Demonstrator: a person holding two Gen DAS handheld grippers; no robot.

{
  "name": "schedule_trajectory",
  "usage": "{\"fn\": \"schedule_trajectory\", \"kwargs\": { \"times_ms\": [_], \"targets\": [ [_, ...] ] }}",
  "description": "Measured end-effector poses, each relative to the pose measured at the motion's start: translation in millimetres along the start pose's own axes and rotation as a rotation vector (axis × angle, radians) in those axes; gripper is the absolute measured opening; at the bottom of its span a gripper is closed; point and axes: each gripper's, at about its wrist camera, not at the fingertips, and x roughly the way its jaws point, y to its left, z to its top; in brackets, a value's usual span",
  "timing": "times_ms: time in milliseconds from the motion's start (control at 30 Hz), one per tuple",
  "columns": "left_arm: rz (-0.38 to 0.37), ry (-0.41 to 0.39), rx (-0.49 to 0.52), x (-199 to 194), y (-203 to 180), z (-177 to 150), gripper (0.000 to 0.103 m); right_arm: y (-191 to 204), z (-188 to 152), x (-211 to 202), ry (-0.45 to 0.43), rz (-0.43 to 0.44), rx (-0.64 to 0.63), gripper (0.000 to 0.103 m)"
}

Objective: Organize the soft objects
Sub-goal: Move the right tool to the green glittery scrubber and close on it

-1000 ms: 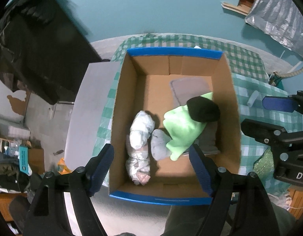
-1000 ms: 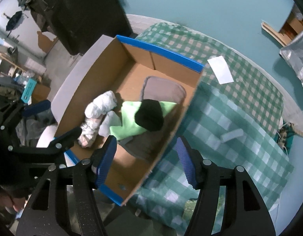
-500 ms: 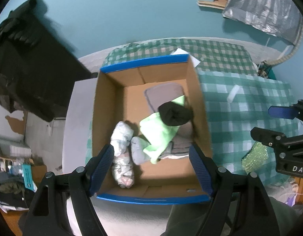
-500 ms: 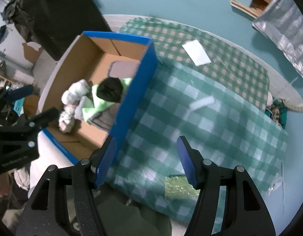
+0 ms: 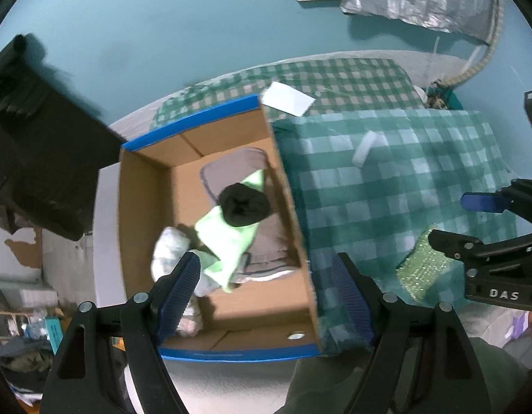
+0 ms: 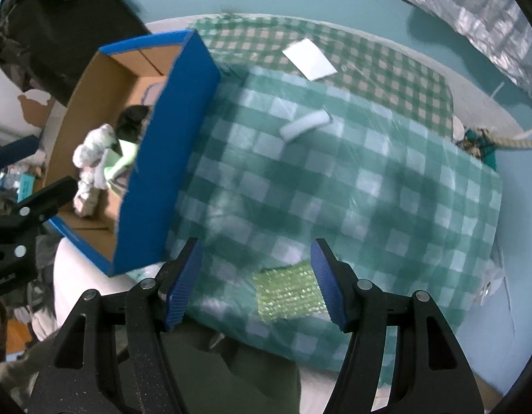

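Below the left gripper (image 5: pixel 266 289), whose jaws stand wide with nothing between them, sits the box (image 5: pixel 141 207), open and already holding soft things: a black ball (image 5: pixel 244 204) on top of a green cloth (image 5: pixel 228 245), a grey pad (image 5: pixel 228 172) toward 12 o'clock of them, and a white roll (image 5: pixel 169 252) at about 8 o'clock of the ball. At 3 o'clock of the box the check cloth (image 5: pixel 386 200) carries a pale roll (image 5: pixel 366 146), a white card (image 5: pixel 288 98) near 12 o'clock, and a green sponge (image 5: pixel 423 270) at 4 o'clock, just under the other tool. From the right wrist view, the right gripper (image 6: pixel 255 284) also has its jaws wide and empty, and the sponge (image 6: pixel 289 291) lies between them but lower down on the cloth (image 6: pixel 335 179) (not yet touched, as far as I can tell); the pale roll (image 6: pixel 305 124) is at 12 o'clock, the card (image 6: pixel 309 59) beyond it, and the box (image 6: pixel 169 158) at 10 o'clock. My guess is the sponge is next. The risk is that the right jaws close on a fold of the cloth along with the sponge, since the cloth is loose and wrinkled there, and drag the roll or nudge the box. A shallow pinch could also let the springy sponge slip out over the near edge.
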Motion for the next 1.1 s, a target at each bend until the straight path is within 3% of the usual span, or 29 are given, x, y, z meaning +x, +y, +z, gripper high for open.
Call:
{"fn": "schedule_trajectory", "kwargs": {
  "times_ms": [167,700,1100],
  "targets": [
    [-0.059,0.03,0.02,14,-18,2,0.08,-17,-14,16,0.037,-0.007,0.025,0.065],
    [-0.097,0.129,0.08,54,-72,-3,0.08,-48,-62,82,0.155,-0.013,0.021,0.068],
    [-0.103,0.157,0.079,82,-91,4,0.08,-51,-71,112,0.181,-0.042,-0.015,0.068]
  ]
}}
